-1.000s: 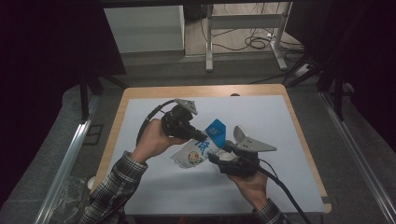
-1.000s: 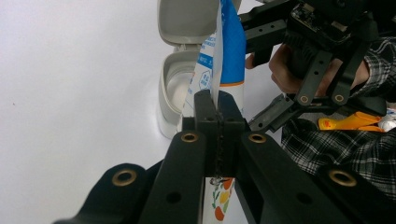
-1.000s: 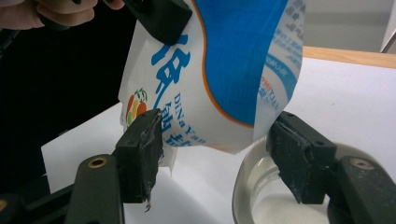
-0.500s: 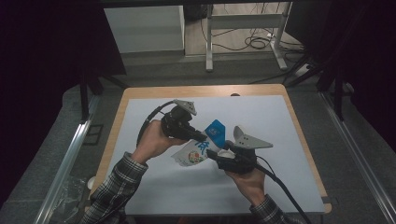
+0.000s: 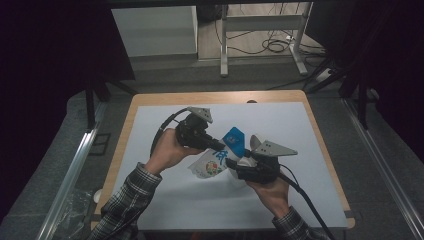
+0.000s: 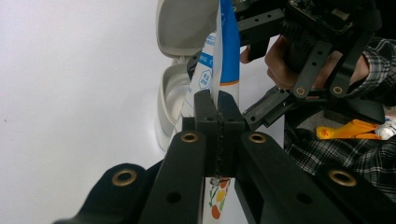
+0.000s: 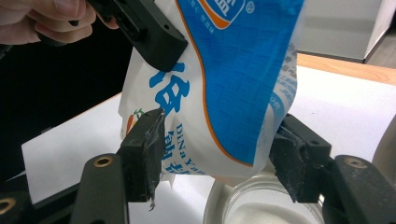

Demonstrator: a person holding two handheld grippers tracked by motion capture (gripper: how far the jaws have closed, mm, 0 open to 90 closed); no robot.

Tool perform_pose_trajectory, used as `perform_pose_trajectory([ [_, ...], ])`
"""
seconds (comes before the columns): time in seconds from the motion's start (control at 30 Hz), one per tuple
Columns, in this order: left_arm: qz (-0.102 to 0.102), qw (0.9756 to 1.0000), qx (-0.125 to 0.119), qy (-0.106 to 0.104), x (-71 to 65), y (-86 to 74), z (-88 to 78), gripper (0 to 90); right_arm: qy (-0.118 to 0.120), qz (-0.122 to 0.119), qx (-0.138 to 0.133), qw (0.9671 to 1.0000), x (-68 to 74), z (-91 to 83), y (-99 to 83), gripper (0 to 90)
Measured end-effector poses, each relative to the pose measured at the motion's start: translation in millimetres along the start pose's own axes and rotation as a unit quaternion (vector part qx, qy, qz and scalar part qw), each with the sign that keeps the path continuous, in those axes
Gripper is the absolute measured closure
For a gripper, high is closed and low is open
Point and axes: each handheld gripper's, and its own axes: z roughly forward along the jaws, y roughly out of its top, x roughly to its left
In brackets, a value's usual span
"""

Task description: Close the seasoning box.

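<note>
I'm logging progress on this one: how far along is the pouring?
Done: the white container sits on the table with its lid flipped open. In hand: the left claw is shut on the blue-and-white pouch, while the right claw brackets its lower part above the container. Left: whether the pouch is opened or emptying can't be told.

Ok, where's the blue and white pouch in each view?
High view: pouch mid-table, between both grippers.
Left gripper view: top centre, edge pinched in the shut jaws.
Right gripper view: upper centre, between the jaws.
Shared landmark: white container under the pouch.
</note>
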Motion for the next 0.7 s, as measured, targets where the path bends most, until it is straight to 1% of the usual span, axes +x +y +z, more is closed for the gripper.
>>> perform_pose_trajectory([
  [0.2,0.005,0.9998,-0.015,-0.008,2.6,-5.0,-1.0,90.0,0.002,0.0,0.0,1.0,-1.6,-0.8,1.6,39.8],
  [0.3,0.008,0.9998,-0.018,-0.008,3.4,-7.2,-0.9,90.0,0.005,0.003,0.002,1.0,-3.0,-0.5,2.4,43.5],
  [0.4,0.008,0.9997,-0.02,-0.008,4.0,-9.4,-0.2,90.0,0.003,0.002,0.005,1.0,-3.0,-0.1,3.0,52.3],
  [0.5,0.012,0.9996,-0.022,-0.008,5.7,-11.8,-0.2,90.0,0.0,-0.003,0.005,1.0,-2.0,-0.1,3.4,61.5],
  [0.53,0.009,0.9997,-0.024,-0.008,5.7,-13.1,-0.2,90.0,-0.001,-0.004,0.006,1.0,-1.8,-0.1,3.6,64.1],
  [0.63,0.007,0.9995,-0.028,-0.01,6.7,-16.9,-0.2,90.0,0.002,-0.002,0.007,1.0,-2.3,0.3,4.4,72.0],
  [0.7,0.01,0.9995,-0.029,-0.01,8.2,-19.4,0.0,90.0,0.005,-0.002,0.007,1.0,-2.0,0.9,5.2,77.5],
])
